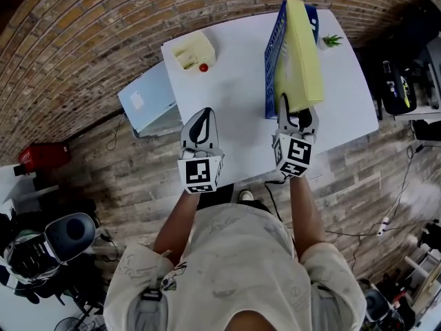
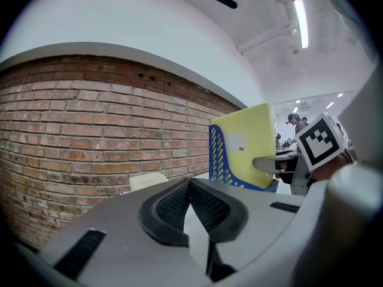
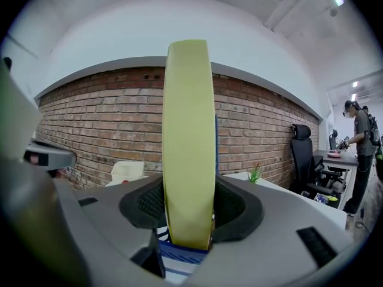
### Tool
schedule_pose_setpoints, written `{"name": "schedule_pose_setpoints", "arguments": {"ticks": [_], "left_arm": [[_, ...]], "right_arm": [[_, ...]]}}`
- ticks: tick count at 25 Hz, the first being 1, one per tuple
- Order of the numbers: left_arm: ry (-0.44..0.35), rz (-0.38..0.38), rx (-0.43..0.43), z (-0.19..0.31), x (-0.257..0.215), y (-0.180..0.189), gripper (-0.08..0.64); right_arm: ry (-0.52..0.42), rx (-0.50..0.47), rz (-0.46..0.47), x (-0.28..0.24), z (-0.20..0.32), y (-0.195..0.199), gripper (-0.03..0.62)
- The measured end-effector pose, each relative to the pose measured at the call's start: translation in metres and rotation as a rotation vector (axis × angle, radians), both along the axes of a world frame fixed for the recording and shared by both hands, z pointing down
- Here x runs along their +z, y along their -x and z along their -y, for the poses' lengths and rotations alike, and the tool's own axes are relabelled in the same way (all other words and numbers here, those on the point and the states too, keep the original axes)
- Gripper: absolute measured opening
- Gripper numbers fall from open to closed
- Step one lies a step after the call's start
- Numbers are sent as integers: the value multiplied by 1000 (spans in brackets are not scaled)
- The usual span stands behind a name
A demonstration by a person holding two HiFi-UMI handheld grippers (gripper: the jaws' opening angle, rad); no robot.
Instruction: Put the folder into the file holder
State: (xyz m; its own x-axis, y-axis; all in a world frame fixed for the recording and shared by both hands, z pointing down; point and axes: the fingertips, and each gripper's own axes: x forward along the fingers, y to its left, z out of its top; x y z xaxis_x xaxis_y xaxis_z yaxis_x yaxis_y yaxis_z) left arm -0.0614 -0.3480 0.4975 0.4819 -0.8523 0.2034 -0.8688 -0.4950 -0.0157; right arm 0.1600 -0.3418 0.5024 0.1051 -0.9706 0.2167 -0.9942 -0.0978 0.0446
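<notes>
Right gripper view: my right gripper (image 3: 190,207) has its jaws partly spread, pads against both sides of the yellow folder (image 3: 188,130), which stands upright in the blue file holder (image 1: 273,61). Head view: my left gripper (image 1: 200,124), jaws together and empty, is beside it over the white table (image 1: 234,88), both forearms reaching forward.

I'm working in an office. My white table (image 1: 234,116) carries a blue file holder (image 1: 272,61) before a brick wall (image 3: 90,124). A black swivel chair (image 3: 302,154) stands near another desk (image 3: 341,155) where a person (image 3: 359,142) works. A strip light (image 2: 299,20) runs overhead, and cables (image 1: 372,229) trail across the plank floor (image 1: 138,178).
</notes>
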Motion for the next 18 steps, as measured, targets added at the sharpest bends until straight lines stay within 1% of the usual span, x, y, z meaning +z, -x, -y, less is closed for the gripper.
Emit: {"name": "schedule_pose_setpoints", "arguments": {"ticks": [8, 13, 18], "left_arm": [[-27, -9, -13, -2, -11, 8, 14], [-39, -25, -13, -9, -19, 8, 14], [-54, -33, -7, -15, -24, 5, 14]], "right_arm": [[50, 11, -21, -1, -1, -5, 238], [24, 13, -34, -21, -2, -7, 292], [-24, 1, -46, -55, -3, -6, 302]]}}
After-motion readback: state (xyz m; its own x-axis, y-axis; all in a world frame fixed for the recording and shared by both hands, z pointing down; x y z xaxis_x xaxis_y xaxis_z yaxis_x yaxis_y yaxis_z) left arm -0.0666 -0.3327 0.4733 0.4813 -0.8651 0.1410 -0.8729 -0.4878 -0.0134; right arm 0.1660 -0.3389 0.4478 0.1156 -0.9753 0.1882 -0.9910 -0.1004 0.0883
